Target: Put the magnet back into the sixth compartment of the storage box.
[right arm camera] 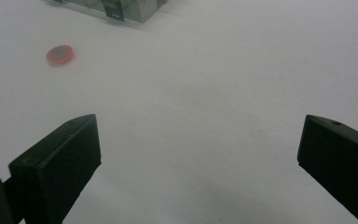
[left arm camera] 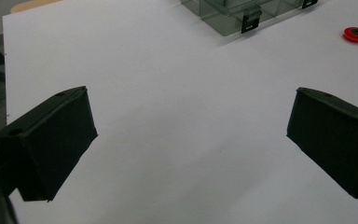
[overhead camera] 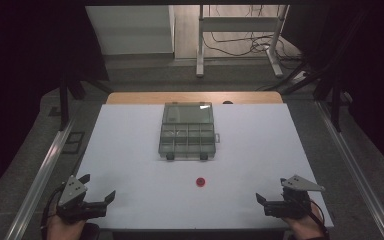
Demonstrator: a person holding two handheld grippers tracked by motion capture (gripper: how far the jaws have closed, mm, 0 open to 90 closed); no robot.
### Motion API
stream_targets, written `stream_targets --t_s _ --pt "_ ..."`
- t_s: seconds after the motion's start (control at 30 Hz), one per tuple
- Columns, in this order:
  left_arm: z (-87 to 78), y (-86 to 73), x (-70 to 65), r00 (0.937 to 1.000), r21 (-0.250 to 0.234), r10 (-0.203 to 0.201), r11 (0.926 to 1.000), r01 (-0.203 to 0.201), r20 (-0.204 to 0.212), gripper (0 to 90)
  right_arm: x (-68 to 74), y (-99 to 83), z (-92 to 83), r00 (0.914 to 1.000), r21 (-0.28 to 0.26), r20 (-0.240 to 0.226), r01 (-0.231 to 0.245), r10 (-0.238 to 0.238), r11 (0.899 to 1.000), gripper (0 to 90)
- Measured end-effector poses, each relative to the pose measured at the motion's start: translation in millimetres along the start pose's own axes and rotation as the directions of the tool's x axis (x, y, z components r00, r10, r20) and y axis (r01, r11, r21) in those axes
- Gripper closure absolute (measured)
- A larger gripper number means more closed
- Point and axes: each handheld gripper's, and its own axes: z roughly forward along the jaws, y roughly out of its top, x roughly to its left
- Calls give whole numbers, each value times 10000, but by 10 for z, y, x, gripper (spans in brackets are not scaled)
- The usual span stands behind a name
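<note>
Grippers sit nearest, 1 at each near corner of the white table [overhead camera: 130, 150]: the left gripper [overhead camera: 99, 187] and the right gripper [overhead camera: 272, 192] both rest low with jaws spread wide and nothing between them, angled inward, which I take as a ready stance before any reach. Beyond them, between the 2 and a little toward the right one, a small red disc [overhead camera: 200, 181] lies flat by itself, well apart from both, likely set there for easy picking. Farthest, the clear plastic box [overhead camera: 187, 137] lies with its lid [overhead camera: 188, 113] swung back, compartments open, probably to receive the disc.
</note>
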Motion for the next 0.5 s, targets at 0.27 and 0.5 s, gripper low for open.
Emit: stream_targets --t_s 0.27,0.5 --pt "-2 -6 23 9998 -46 -142 9999 143 112 16 -5 5 12 9998 72 -187 36 -35 10000 0" --pt "1 -5 11 9998 -25 -4 10000 5 181 17 -7 11 23 9997 176 -260 18 -13 9998 0"
